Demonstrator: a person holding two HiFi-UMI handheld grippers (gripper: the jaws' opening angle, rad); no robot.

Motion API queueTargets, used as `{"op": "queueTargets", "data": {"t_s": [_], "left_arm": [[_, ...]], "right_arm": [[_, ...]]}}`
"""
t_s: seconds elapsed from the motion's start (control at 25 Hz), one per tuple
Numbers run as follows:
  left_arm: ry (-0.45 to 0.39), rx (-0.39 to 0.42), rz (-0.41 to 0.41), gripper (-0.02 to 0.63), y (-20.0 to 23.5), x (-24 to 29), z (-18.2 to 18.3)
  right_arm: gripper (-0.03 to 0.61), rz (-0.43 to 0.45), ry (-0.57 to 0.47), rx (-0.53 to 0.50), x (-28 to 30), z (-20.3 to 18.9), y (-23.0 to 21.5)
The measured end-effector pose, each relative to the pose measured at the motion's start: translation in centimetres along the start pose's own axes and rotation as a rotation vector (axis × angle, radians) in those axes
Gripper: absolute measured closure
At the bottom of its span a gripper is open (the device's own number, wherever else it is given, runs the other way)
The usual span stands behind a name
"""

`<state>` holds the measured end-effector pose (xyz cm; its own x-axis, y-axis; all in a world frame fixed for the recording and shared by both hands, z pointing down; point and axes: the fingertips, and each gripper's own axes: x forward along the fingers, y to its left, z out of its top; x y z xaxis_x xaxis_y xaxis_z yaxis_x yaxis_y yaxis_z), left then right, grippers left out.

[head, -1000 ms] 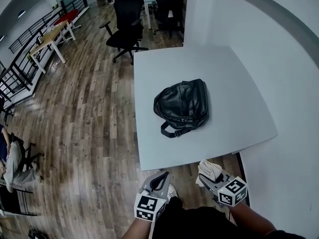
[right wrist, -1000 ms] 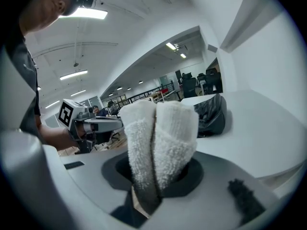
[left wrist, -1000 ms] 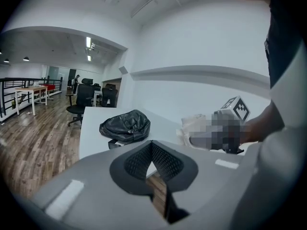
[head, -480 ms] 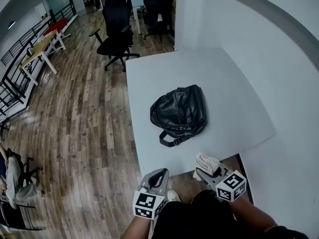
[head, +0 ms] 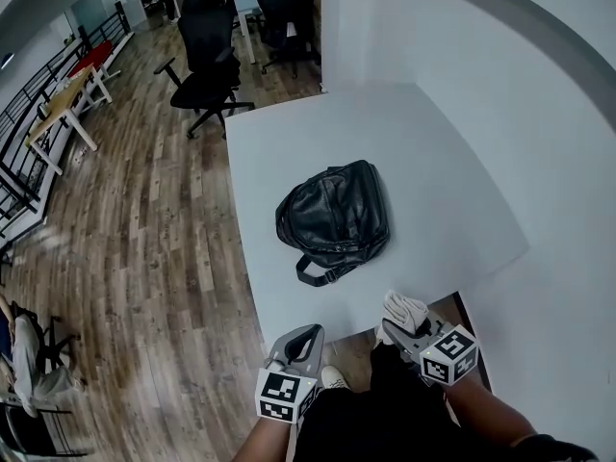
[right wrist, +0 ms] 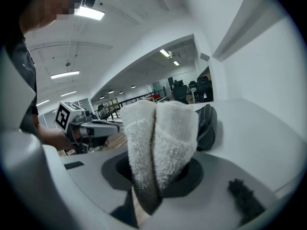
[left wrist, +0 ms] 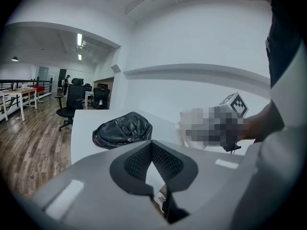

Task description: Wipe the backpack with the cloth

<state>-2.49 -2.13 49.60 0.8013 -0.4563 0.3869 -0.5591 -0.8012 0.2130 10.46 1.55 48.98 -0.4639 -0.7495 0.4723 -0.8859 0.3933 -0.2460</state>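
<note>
A black leather backpack (head: 334, 218) lies flat near the middle of a white rectangular worktop (head: 423, 152). Its shell is creased and glossy. Its inside does not show from any view, so what it carries cannot be told. A black strap loop (head: 310, 275) trails from the backpack's near end toward the worktop's near edge.

The white terry cloth (head: 404, 310) is well apart from the backpack, off the worktop just past that near edge. It is folded into a thick wad and pinched in the jaws of the right gripper (head: 393, 330). In the right gripper view the wad stands up between the two jaws in two rounded lobes. Behind the wad, a part of the backpack shows.

The left gripper (head: 311, 332) hangs on the same near side of the backpack, to the left of the cloth and below the worktop's edge, over brown wood-plank floor (head: 144, 239). Its jaws are pressed together at the tips with nothing between them. In the left gripper view the ribbed dark pads (left wrist: 169, 161) meet in a point, with the backpack beyond them.

A white shoe (head: 333, 378) shows on the floor between the two grippers. Beyond the backpack's far side, past the far edge of the worktop, stand black office chairs (head: 204, 77).
</note>
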Motion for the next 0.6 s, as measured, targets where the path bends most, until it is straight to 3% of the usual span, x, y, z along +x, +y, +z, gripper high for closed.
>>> {"op": "queueTargets", "data": {"t_s": [0.28, 0.6], "left_arm": [[-0.017, 0.005, 0.026, 0.607, 0.0, 1.5, 1.4], [0.0, 0.013, 0.052, 0.607, 0.6, 5.4, 2.5]], "right_arm": [[0.477, 0.005, -0.013, -0.036, 0.6, 1.9, -2.6], [0.477, -0.021, -0.031, -0.098, 1.5, 4.2, -9.1]]}}
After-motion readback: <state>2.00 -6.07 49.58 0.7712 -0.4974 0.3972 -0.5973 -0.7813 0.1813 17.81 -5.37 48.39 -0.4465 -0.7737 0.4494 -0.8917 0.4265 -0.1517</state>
